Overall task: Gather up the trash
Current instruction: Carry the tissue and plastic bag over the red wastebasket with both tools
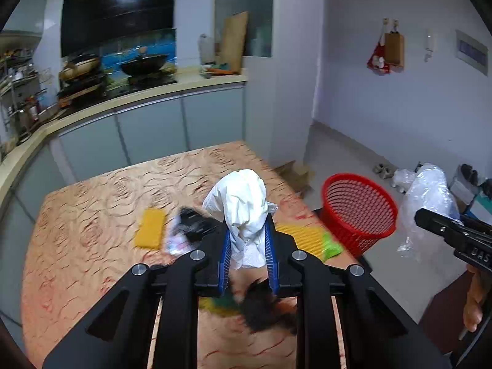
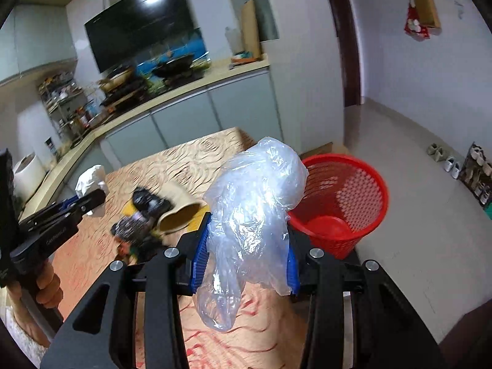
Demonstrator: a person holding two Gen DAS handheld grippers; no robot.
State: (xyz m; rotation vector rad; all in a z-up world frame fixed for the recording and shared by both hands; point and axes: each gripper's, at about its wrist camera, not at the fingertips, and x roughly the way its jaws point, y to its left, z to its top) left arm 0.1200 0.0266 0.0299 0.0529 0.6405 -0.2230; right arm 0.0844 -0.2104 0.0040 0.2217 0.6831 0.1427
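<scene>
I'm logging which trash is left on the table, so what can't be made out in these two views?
- Left wrist view: dark item beside the white tissue is motion-blurred; the left gripper hides the dark clump.
- Right wrist view: the clear plastic bag in the right gripper covers the table behind it; dark wrappers are blurred.

My table (image 1: 92,190) carries a yellow sponge (image 1: 150,228), a black wrapper (image 1: 192,223) just right of it.

Left wrist camera above the table (image 1: 92,203), looking forward and down along its fingers, right wrist camera close beside it, angled similarly, both sharing the table, red basket (image 1: 358,209) and kitchen counter (image 1: 123,98)
</scene>
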